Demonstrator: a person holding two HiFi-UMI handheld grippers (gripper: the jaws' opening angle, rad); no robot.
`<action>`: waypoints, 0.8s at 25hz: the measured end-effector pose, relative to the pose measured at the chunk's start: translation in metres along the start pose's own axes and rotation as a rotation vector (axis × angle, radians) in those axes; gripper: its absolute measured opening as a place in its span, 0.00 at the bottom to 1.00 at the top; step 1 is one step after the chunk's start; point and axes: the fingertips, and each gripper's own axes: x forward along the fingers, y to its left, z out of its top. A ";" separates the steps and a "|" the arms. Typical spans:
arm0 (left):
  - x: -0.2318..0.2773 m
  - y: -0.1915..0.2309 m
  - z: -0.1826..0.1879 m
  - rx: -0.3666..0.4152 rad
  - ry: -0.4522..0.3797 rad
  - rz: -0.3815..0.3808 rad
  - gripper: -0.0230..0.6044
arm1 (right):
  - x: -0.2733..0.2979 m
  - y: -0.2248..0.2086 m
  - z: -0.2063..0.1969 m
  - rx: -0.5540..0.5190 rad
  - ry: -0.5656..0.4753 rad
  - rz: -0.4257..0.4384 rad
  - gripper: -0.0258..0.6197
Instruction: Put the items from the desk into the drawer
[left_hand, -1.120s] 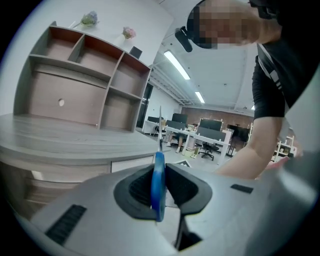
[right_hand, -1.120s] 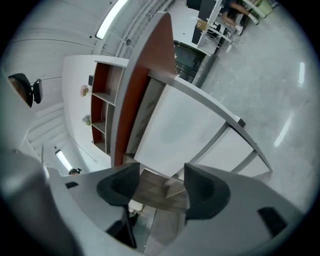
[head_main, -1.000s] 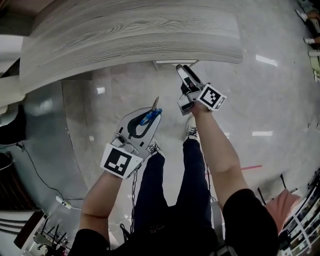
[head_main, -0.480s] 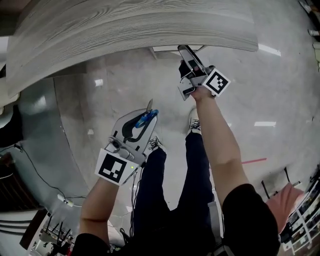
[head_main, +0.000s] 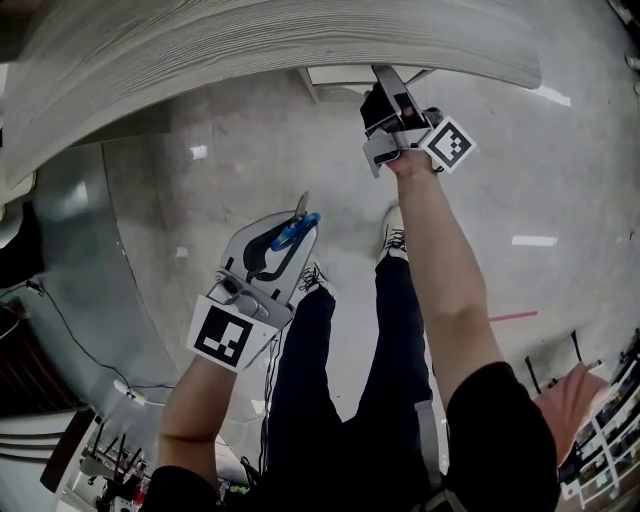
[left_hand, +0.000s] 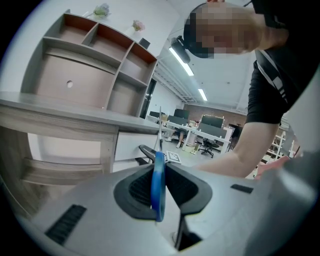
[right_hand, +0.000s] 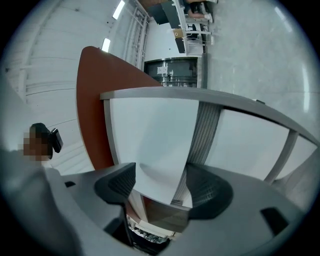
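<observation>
blue-handled metal-tipped tool (left_hand: 158, 185) being clamped in left gripper (head_main: 297, 228), long axis being aimed forward-right at white drawer front (head_main: 340, 75) under grey wood-grain desk (head_main: 250, 50). right gripper (right_hand: 159, 181) being held nearer drawer; jaws just being opened wide, drawer front between them, unpinched.

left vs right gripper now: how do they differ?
Left gripper is shut on a blue-handled tool; right gripper, jaws just opening wide, has the white drawer edge between them, unclamped. Left gripper hangs low over the floor; right gripper reaches under the desk. Both carry a marker cube.
</observation>
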 end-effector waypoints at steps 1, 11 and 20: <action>0.000 0.001 -0.002 -0.001 0.002 0.000 0.14 | 0.001 0.001 -0.001 0.004 0.000 0.011 0.55; 0.000 -0.002 -0.016 -0.008 0.013 0.000 0.14 | -0.006 0.018 -0.008 0.007 -0.020 0.084 0.52; 0.002 0.003 -0.018 -0.023 0.018 0.004 0.14 | -0.012 0.018 -0.016 0.002 0.017 0.086 0.48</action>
